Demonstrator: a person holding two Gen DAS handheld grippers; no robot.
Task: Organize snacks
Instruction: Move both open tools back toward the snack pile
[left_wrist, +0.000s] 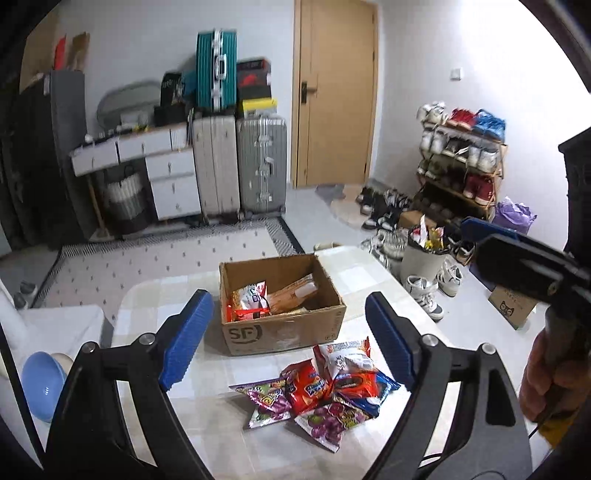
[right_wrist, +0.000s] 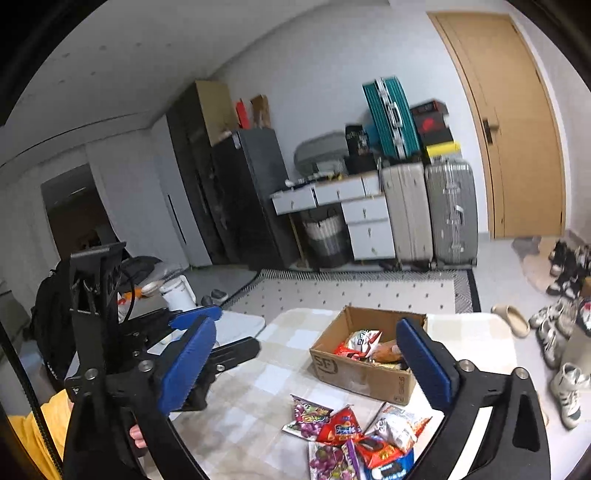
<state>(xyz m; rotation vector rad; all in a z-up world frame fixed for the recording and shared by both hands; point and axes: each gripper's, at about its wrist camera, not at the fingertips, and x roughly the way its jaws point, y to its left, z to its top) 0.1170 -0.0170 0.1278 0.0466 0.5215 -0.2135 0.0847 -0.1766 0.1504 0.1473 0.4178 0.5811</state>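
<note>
On the checked surface (left_wrist: 155, 295), a loose pile of snack packets (left_wrist: 321, 391) lies just in front of an open SF cardboard box (left_wrist: 280, 332), which already holds a few packets (left_wrist: 251, 302). Both grippers hover above the pile, empty: left gripper (left_wrist: 288, 343) with fingers wide apart, right gripper (right_wrist: 306, 369) likewise spread, nothing between them. Pile is overlapped: red chip bag (left_wrist: 306, 387) sits over purple grape-candy packs (left_wrist: 325, 424), and a blue cookie pack (left_wrist: 369, 391) is tucked under a white-and-red bag (left_wrist: 343, 358). Likely trouble: closing on one packet may drag its neighbour along, or pinch only a crinkled edge so the slick film slips out on the lift. Puffed bags could crush if squeezed hard. Box is light and unanchored; a nudge from a finger on the near wall could slide it along the surface. Both grippers aim at the same small pile, so they could collide. Left wrist view shows the box interior squarely, the right gripper (left_wrist: 517, 258) off to the side with the hand (left_wrist: 550, 373) holding it, a shoe rack (left_wrist: 461, 158) and a blue bowl (left_wrist: 40, 384) beside the surface. Right wrist view shows instead the left gripper (right_wrist: 199, 321) from the side, the box's SF-marked corner, a black backpack (right_wrist: 48, 317), and the pile's near edge cut off by the frame.
</note>
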